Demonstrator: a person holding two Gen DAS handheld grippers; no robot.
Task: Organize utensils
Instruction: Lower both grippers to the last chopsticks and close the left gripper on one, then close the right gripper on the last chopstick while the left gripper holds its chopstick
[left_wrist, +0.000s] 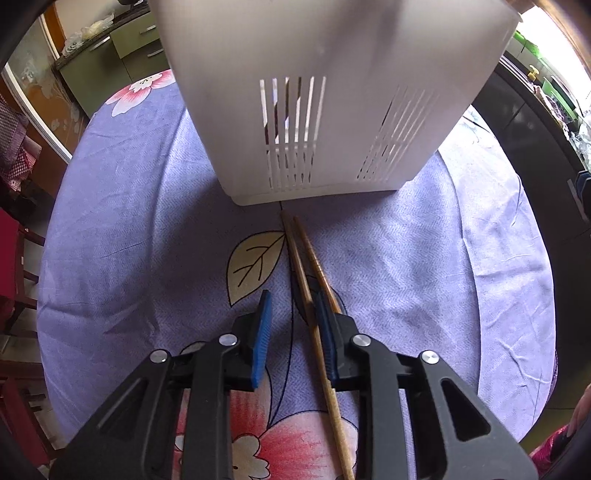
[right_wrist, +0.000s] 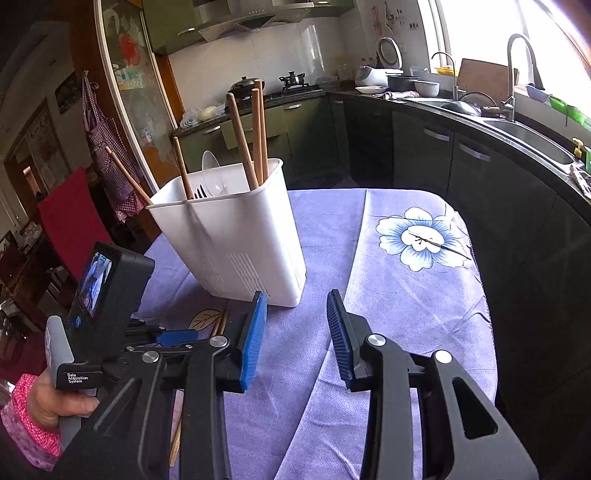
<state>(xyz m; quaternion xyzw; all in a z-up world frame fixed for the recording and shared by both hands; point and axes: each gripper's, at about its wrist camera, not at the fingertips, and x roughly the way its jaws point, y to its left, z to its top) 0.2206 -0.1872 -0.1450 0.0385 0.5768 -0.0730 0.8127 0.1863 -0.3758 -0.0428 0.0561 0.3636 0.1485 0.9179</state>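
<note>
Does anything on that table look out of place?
Yes: two chopsticks lie loose on the tablecloth before the white utensil holder, while other utensils stand inside it. The left hand-held gripper is open around one.

Left wrist view: tall white slotted plastic utensil holder (left_wrist: 332, 92) is cut off by the top edge; rim and contents hidden. Of two brown wooden chopsticks (left_wrist: 301, 266), one passes behind the blue right finger pad (left_wrist: 328, 339); the other runs off the bottom edge. Right wrist view: chopsticks mostly hidden behind the black left gripper (right_wrist: 173, 338); contact cannot be told.
</note>
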